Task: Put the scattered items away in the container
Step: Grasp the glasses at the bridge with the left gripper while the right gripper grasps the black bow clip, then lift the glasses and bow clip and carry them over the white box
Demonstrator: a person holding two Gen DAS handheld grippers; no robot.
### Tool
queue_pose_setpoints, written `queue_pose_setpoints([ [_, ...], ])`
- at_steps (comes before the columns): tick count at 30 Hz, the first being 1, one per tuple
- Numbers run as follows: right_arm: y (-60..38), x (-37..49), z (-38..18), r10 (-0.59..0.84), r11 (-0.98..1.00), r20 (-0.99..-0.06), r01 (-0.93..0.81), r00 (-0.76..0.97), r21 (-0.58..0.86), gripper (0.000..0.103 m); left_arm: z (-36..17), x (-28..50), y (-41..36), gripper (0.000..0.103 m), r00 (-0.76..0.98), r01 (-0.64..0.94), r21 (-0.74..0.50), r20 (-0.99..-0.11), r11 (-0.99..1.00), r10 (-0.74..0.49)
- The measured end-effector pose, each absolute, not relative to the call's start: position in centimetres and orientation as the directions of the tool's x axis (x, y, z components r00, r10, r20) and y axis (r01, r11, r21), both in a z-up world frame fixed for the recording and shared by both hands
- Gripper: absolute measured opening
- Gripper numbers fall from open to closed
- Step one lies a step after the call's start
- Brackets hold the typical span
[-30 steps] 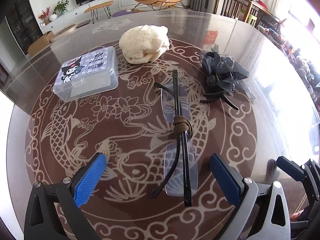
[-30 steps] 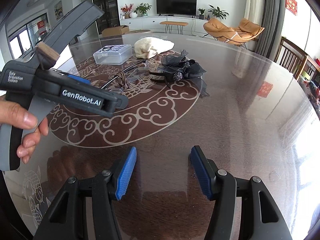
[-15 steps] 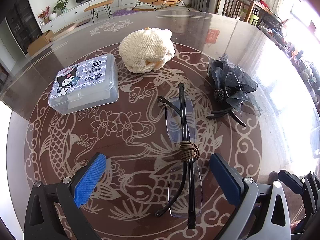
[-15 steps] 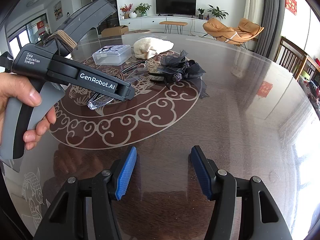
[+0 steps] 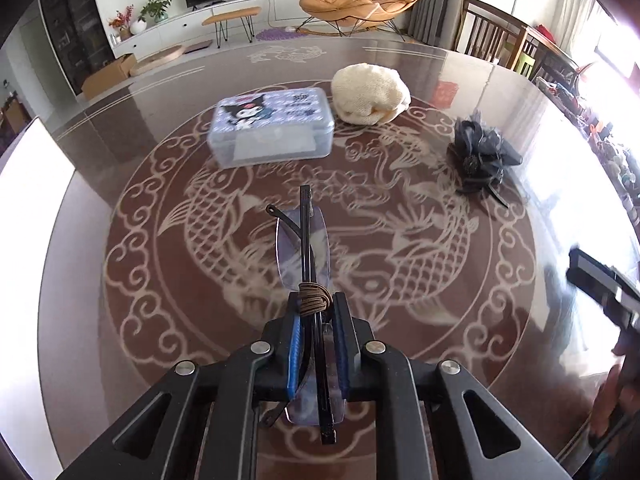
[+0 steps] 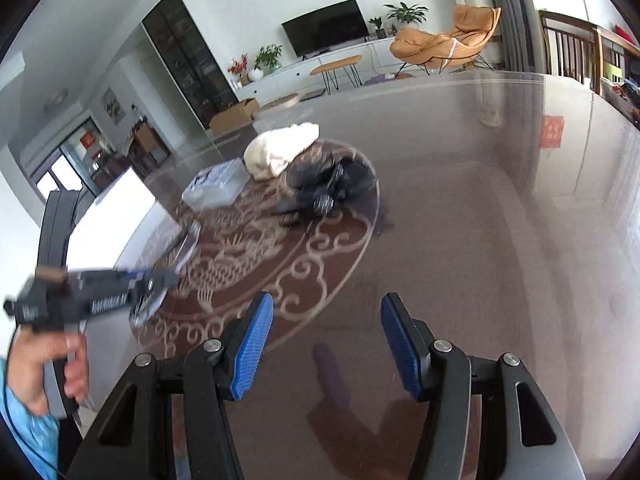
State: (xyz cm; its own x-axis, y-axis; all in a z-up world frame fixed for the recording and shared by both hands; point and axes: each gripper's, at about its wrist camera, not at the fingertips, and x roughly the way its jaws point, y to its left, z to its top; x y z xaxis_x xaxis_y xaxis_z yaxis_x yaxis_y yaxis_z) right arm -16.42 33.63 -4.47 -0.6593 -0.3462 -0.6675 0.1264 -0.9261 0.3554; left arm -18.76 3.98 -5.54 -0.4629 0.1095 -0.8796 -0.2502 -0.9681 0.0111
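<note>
Folded rimless glasses (image 5: 306, 248) with a brown hair tie (image 5: 314, 298) wound round them stick out forward from my left gripper (image 5: 316, 320), which is shut on them at the tie. A clear lidded plastic box (image 5: 272, 128) with a cartoon sticker stands beyond them, its lid on. A cream knitted bundle (image 5: 370, 94) lies to the right of the box, and a dark grey bow hair clip (image 5: 482, 156) lies farther right. My right gripper (image 6: 326, 344) hovers over bare table short of the bow (image 6: 328, 188); its jaws are closing slightly with nothing between them.
Everything sits on a round glass-topped table (image 5: 400, 260) with a dragon and fish pattern. In the right wrist view a hand (image 6: 40, 368) holds the blurred left gripper (image 6: 156, 280) at the far left. Chairs stand past the far right rim.
My left gripper went from wide open around the glasses to shut on them, and it swung so the box now lies straight ahead. The right gripper rolled and turned toward the bow.
</note>
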Motion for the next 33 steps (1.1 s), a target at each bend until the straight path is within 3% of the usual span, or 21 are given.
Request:
queue_pose_setpoints([
  [5, 31.4, -25.1, -4.4, -0.390, -0.908, -0.724, 0.107, -0.569, 0.405, 0.058, -5.5, -17.1, 0.8, 0.014, -0.493, -0.148, -0.031, -0.864, -0.988, 0.101],
  [11, 26.0, -28.3, -5.2, -0.112, -0.993, -0.797, 0.039, -0.593, 0.111, 0.058, -5.9, -16.4, 0.6, 0.014, -0.505, -0.143, -0.023, -0.858, -0.989, 0.093],
  [12, 25.8, -28.2, -5.4, -0.095, -0.995, -0.797, 0.040, -0.597, 0.088, 0.052, -6.0, -16.3, 0.6, 0.014, -0.502, -0.143, -0.031, -0.859, -0.989, 0.100],
  [13, 25.9, -27.9, -5.3, -0.102, -0.995, -0.788, 0.049, -0.607, 0.091, 0.042, -6.0, -16.6, 0.5, 0.014, -0.499, -0.144, -0.039, -0.860, -0.989, 0.107],
  [14, 26.2, -27.5, -5.2, -0.114, -0.993, -0.785, 0.056, -0.608, 0.100, 0.039, -6.0, -16.6, 0.4, 0.014, -0.502, -0.147, -0.043, -0.857, -0.988, 0.112],
  [21, 29.0, -19.7, -3.0, -0.324, -0.944, -0.717, 0.165, -0.617, 0.285, 0.039, -5.4, -14.4, -0.4, 0.014, -0.509, -0.139, -0.141, -0.839, -0.980, 0.192],
  [33, 24.6, -5.1, -2.8, -0.422, -0.904, -0.623, 0.256, -0.659, 0.342, 0.039, -4.5, -9.0, 0.0, 0.014, -0.532, -0.161, -0.157, -0.818, -0.974, 0.220],
])
